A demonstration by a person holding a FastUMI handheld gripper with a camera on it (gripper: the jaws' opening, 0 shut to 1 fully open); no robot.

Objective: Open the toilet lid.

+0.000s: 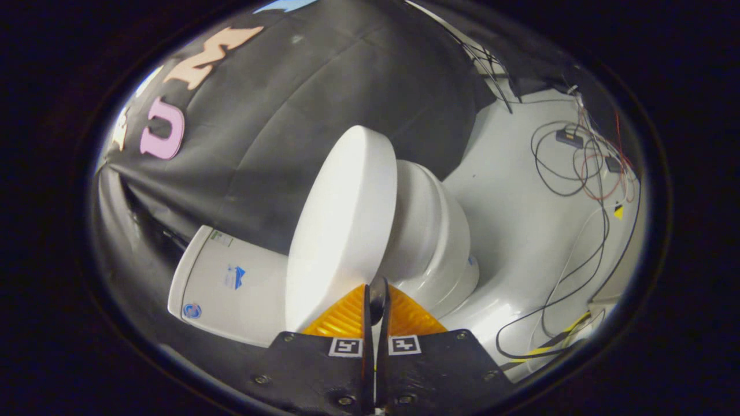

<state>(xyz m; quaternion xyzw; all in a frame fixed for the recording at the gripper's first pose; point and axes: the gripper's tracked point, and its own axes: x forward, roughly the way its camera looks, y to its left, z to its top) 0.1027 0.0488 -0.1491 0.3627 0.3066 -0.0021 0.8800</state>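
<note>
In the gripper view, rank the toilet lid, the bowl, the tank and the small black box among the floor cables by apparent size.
1. toilet lid, nearest the camera, its edge between the nearly closed gripper fingers
2. bowl and tank: similar, not ranked
3. black box, farthest

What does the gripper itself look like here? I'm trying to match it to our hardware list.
The gripper has two flat black plates fastened with small screws, each bearing a square black-and-white coded marker. Its two ribbed, wedge-shaped fingers taper forward, nearly closed together, at the toilet lid edge.

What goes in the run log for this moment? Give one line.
stage: lifting lid | claw: shut on toilet lid edge | lid: raised off bowl, partly open | tank: behind lid
</note>
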